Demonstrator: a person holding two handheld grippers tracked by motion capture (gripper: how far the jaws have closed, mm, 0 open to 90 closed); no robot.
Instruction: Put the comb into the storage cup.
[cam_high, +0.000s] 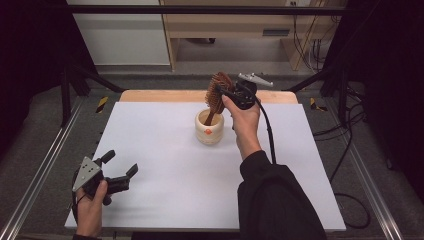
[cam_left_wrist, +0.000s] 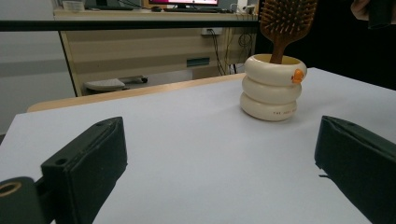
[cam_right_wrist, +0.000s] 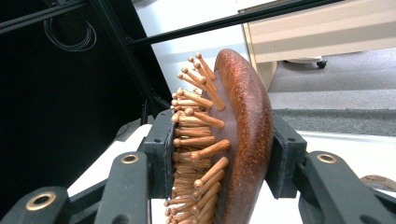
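Gripping the head of the brown wooden paddle hairbrush with peg bristles (cam_high: 217, 93), the right gripper (cam_high: 223, 92) has one pad on the bristle face and the other on the smooth back. The brush stands handle-down in the cream ribbed ring-stacked ceramic holder (cam_high: 209, 128), which rests toward the far middle of the white bench (cam_high: 165, 165). The left gripper (cam_high: 121, 165) sits low at the near left bench corner, fingers (cam_left_wrist: 88, 163) spread wide apart around nothing.
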